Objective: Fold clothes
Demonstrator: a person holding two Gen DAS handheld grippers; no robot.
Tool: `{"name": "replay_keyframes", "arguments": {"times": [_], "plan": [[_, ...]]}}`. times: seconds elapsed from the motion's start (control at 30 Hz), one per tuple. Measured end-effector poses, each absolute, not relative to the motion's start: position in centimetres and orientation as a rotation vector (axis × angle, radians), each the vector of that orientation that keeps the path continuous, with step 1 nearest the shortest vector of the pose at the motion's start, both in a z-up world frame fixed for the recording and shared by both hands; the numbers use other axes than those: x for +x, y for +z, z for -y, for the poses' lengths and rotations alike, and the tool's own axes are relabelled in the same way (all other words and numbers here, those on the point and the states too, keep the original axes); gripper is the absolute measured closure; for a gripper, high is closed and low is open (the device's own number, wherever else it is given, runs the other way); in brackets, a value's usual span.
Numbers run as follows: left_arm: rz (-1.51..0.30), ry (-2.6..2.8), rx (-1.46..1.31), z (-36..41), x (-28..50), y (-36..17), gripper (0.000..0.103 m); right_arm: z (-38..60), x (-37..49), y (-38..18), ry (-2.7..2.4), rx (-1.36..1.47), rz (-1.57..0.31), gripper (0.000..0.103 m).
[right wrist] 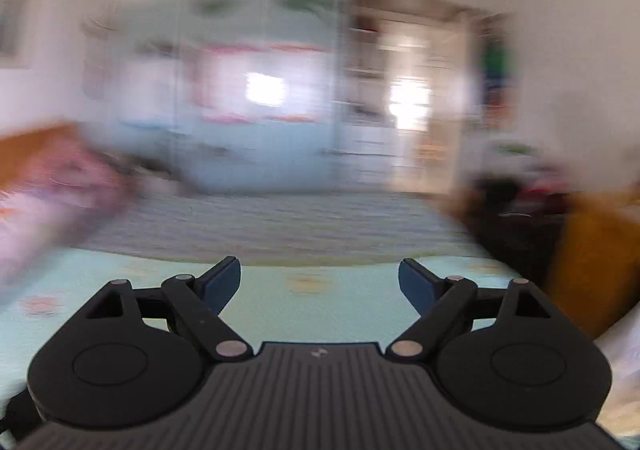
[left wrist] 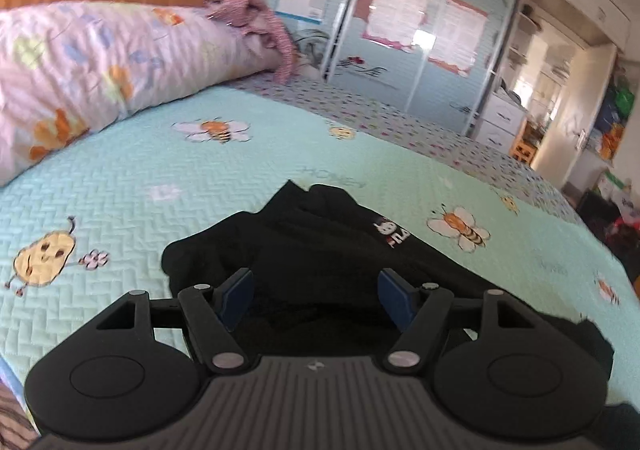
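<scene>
A black garment (left wrist: 320, 274) lay bunched and creased on the bed (left wrist: 280, 158), just ahead of the left gripper (left wrist: 316, 296), whose jaws stood apart over the cloth and clamped on nothing. The right gripper (right wrist: 320, 282) also stood apart and empty above bare bedspread. No neat fold showed; folding appeared largely outstanding.

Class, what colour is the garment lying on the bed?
Black garment, with a small white-and-red print; clearest in the left wrist view.
</scene>
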State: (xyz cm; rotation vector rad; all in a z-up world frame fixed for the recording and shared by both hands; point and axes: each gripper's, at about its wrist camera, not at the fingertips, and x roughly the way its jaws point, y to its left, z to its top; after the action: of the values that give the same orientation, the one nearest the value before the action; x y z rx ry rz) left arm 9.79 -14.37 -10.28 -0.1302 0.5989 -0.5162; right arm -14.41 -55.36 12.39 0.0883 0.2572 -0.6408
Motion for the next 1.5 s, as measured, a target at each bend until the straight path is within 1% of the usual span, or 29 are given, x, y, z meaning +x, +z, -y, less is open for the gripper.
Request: {"name": "replay_keyframes", "arguments": {"times": [0.03, 0.1, 0.17, 0.2, 0.23, 0.27, 0.33, 0.47, 0.67, 0.73, 0.9, 1.5], "plan": [[-0.600, -0.518, -0.129, 14.3, 9.7, -10.3, 0.031, 54.5, -14.7, 11.8, -0.597, 0.018, -0.253, 0.017], [-0.601, -0.523, -0.124, 14.3, 9.5, -10.2, 0.031, 54.6, -15.3, 10.7, -0.789, 0.016, -0.243, 0.016], [-0.600, -0.530, -0.121, 14.3, 9.3, -10.2, 0.031, 54.9, -16.9, 9.9, -0.780, 0.186, -0.182, 0.016], [-0.601, -0.531, -0.123, 14.3, 9.2, -10.2, 0.031, 54.2, -17.4, 9.3, -0.692, 0.211, -0.180, 0.017], [-0.601, -0.530, -0.125, 14.3, 9.1, -10.3, 0.031, 53.4, -17.8, 8.6, -0.601, 0.232, -0.179, 0.017], [-0.600, -0.530, -0.126, 14.2, 9.0, -10.3, 0.031, 52.1, -17.7, 7.7, -0.574, 0.191, -0.207, 0.017], [-0.601, -0.532, -0.123, 14.2, 8.9, -10.3, 0.031, 50.1, -18.0, 5.6, -0.612, 0.157, -0.236, 0.017], [-0.603, -0.529, -0.118, 13.8, 8.7, -10.3, 0.031, 48.1, -19.4, 0.2, -0.517, 0.373, -0.229, 0.017], [-0.595, -0.512, -0.124, 12.7, 8.8, -9.9, 0.031, 46.5, -20.0, -5.8, -0.494, 0.662, -0.265, 0.017], [-0.592, -0.507, -0.124, 12.5, 8.7, -9.8, 0.031, 45.8, -20.7, -6.4, -0.482, 0.705, -0.271, 0.017], [-0.595, -0.499, -0.134, 12.1, 8.7, -9.9, 0.031, 44.4, -21.0, -7.5, -0.468, 0.710, -0.288, 0.017], [-0.624, -0.476, -0.137, 11.4, 9.0, -10.6, 0.031, 44.1, -20.7, -11.7, -0.438, 0.833, -0.401, 0.017]]}}
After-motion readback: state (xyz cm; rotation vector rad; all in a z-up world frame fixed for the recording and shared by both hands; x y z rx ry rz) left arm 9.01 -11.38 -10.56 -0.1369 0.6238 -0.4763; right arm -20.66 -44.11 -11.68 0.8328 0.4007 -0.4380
